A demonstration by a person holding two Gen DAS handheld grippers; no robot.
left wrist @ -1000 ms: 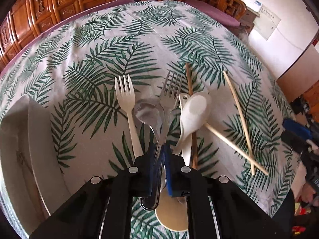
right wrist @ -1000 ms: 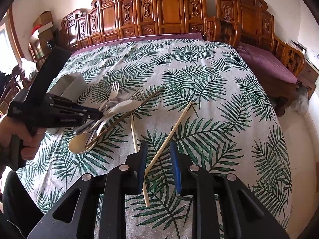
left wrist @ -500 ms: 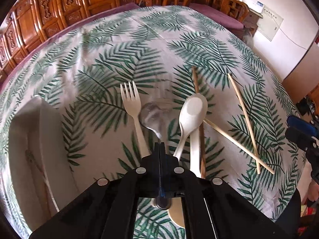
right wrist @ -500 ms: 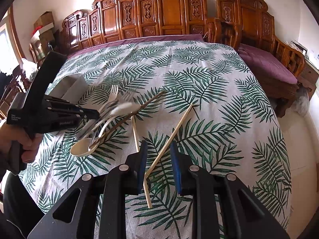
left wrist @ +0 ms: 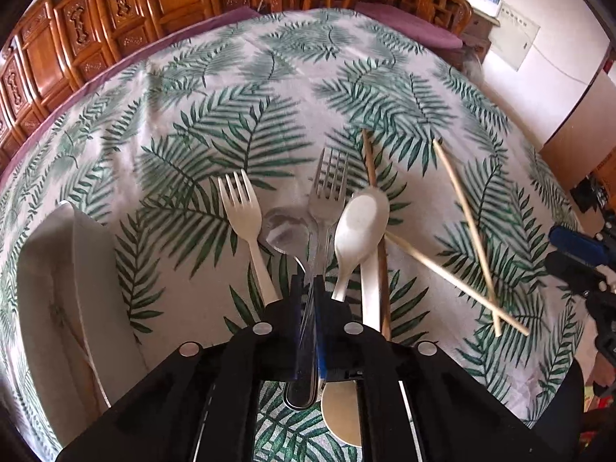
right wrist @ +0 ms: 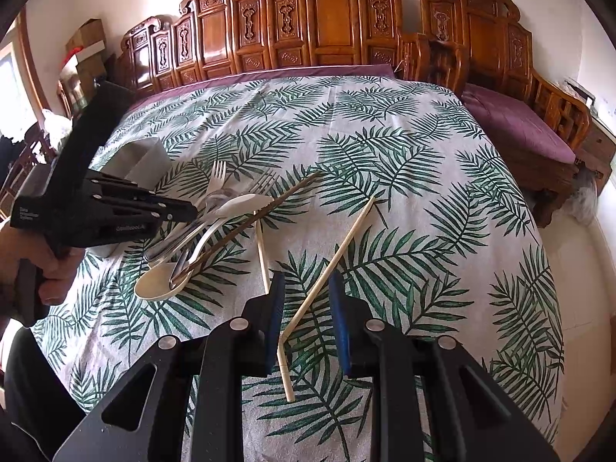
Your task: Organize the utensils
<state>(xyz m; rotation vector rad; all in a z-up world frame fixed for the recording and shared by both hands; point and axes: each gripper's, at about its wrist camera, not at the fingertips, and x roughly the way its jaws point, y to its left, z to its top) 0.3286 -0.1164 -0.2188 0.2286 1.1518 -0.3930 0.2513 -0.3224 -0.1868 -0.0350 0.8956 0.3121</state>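
Observation:
My left gripper [left wrist: 307,288] is shut on the handle of a metal fork [left wrist: 326,196] and holds it over a pile of utensils. Beneath lie a metal spoon [left wrist: 283,231], a cream plastic fork [left wrist: 240,208], a cream spoon [left wrist: 360,227], a dark wooden chopstick [left wrist: 371,169] and two pale straws [left wrist: 466,211]. In the right wrist view the left gripper [right wrist: 184,211] hangs over the pile [right wrist: 215,227]. My right gripper [right wrist: 306,308] is open and empty, its fingers on either side of a bent pale straw [right wrist: 331,265] on the cloth.
A white tray [left wrist: 46,288] stands at the left of the pile, also seen in the right wrist view [right wrist: 144,154]. The leaf-print tablecloth [right wrist: 385,161] covers the table. Carved wooden chairs [right wrist: 315,27] line the far edge.
The metal fork, out of sight half a second ago, shows again in my left gripper, raised and tilted forward. My right gripper has stayed still over the straw.

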